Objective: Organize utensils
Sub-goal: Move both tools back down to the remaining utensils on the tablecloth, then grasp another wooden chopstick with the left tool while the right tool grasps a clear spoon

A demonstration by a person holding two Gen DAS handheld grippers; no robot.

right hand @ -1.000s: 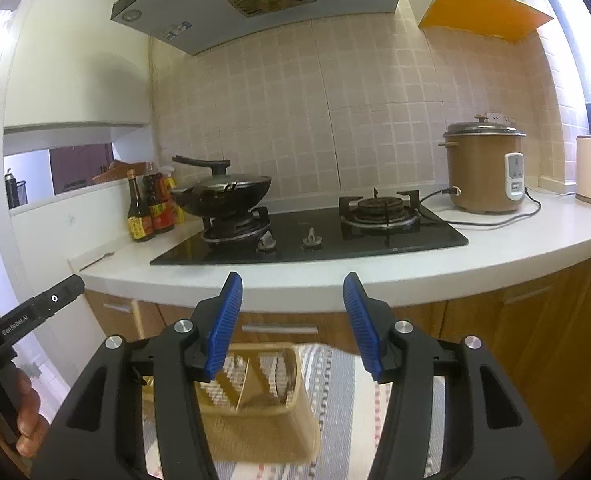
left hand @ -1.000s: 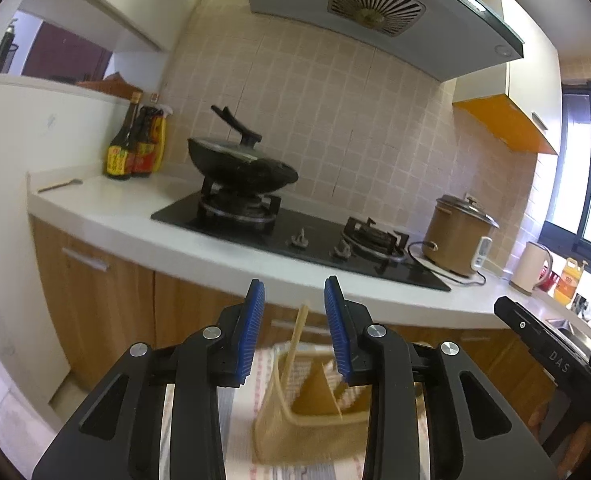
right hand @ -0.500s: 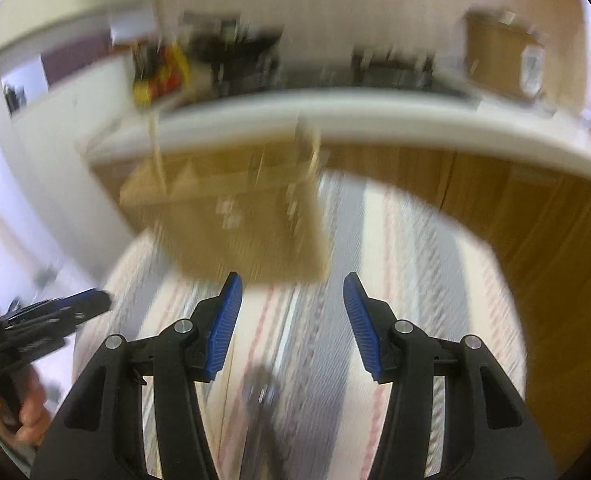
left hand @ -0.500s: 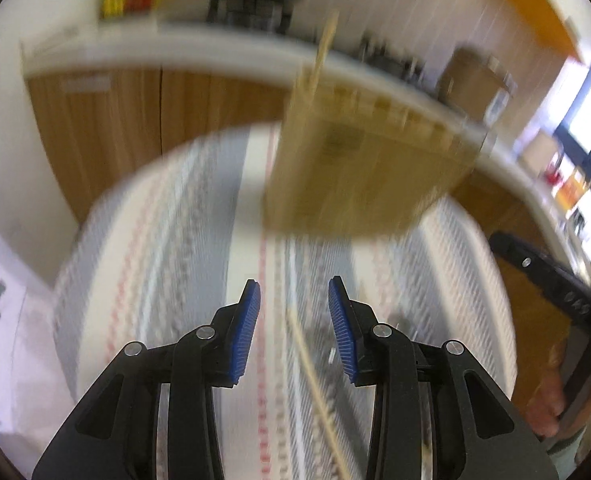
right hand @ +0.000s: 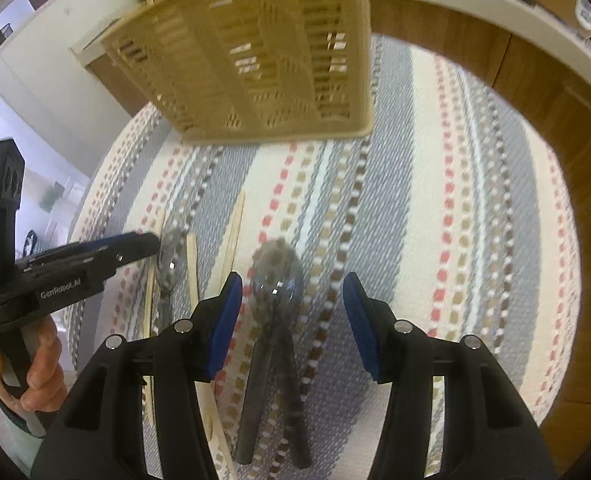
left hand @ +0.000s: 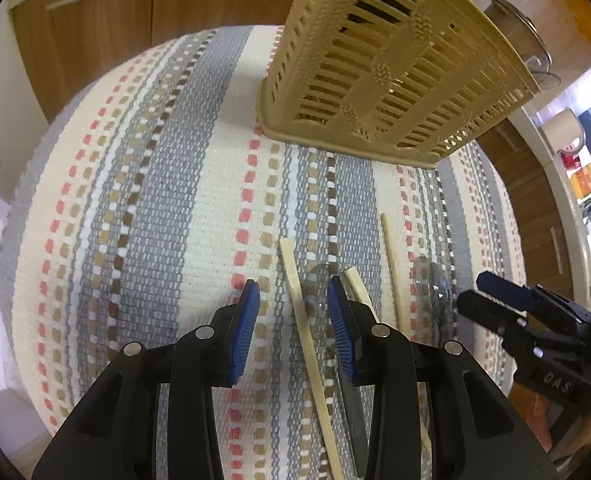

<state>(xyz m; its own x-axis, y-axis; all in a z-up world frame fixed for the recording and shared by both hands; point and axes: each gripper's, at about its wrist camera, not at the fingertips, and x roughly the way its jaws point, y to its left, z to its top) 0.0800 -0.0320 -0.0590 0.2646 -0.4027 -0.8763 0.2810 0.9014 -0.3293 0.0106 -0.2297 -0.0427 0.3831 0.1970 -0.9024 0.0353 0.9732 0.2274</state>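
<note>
Between the left gripper (left hand: 293,302) pads: one chopstick (left hand: 300,312), untouched, gap narrow. Right gripper (right hand: 291,300), wider and closing, straddles a spoon (right hand: 276,280) bowl, no contact. Both lie on the striped mat (left hand: 167,200); slotted basket (left hand: 391,60) stands beyond.

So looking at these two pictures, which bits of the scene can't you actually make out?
- Basket contents: both views show only its slatted wall; one stick pokes out the top in the right wrist view.
- Spoon handle: right wrist view, blurred; it seems to overlap a second handle.
- Second spoon: left wrist view, part hidden behind the left hand-held gripper.
- Chopstick ends: cut off by the bottom edge.
- Right hand-held gripper: closing, touching nothing yet.
</note>
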